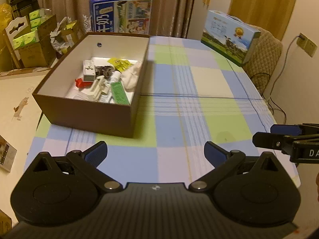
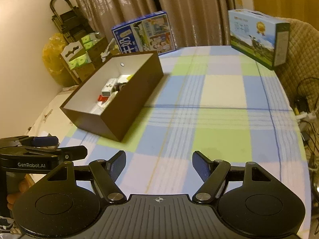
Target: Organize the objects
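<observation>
Two open grippers over a checked tablecloth, one filled box

Two cameras record the same table. From the left wrist, the left gripper (image 1: 155,153) hangs above the blue, green and white checked tablecloth (image 1: 199,91), its blue-padded fingers (image 1: 97,155) spread wide with nothing between them. A brown box (image 1: 89,111) with a pale inside sits on the left part of the cloth, ahead of the gripper. Small items lie together on its floor: a green tube (image 1: 119,93), a yellow packet (image 1: 119,63), a small white carton (image 1: 89,70), a red piece (image 1: 79,82) and a white cloth (image 1: 131,77). A blue milk carton (image 1: 121,14) stands behind the box, and a landscape-printed carton (image 1: 229,35) stands at the far right of the table. The right gripper's tip (image 1: 283,137) enters at the right edge.

From the right wrist, the right gripper (image 2: 159,166) also stands well open and empty over the cloth (image 2: 219,99). The brown box (image 2: 127,107) lies ahead to the left, its contents partly hidden by its near wall. The left gripper (image 2: 45,147) shows at the left edge, gripped by a hand (image 2: 18,191).
</observation>
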A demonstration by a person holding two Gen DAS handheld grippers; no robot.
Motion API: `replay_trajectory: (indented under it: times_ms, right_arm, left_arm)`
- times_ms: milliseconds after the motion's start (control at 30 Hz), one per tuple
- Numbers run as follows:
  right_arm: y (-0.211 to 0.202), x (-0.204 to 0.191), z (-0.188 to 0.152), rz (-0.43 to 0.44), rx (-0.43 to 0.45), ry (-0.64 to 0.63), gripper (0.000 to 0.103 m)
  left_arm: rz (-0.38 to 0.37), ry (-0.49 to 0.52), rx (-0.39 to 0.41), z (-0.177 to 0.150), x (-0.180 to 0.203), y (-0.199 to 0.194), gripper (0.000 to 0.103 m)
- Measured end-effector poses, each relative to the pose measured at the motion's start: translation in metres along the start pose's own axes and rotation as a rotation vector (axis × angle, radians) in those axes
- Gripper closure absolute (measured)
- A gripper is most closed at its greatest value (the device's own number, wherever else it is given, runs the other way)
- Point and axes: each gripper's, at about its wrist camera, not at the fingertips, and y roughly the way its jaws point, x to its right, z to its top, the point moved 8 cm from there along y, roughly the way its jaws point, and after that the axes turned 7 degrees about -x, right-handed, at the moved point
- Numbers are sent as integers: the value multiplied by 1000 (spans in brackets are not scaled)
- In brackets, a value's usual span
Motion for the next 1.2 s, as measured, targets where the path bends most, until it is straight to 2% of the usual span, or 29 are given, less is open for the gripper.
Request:
replay_trajectory:
  times_ms: [467, 1200]
  right_arm:
    - [-28, 16, -32, -43, 6, 27, 32]
    - [-23, 16, -36, -45, -6, 22, 32]
  left_arm:
    - [-39, 44, -8, -28, 41, -13, 1]
    - [-45, 45, -10, -36, 44, -16, 1]
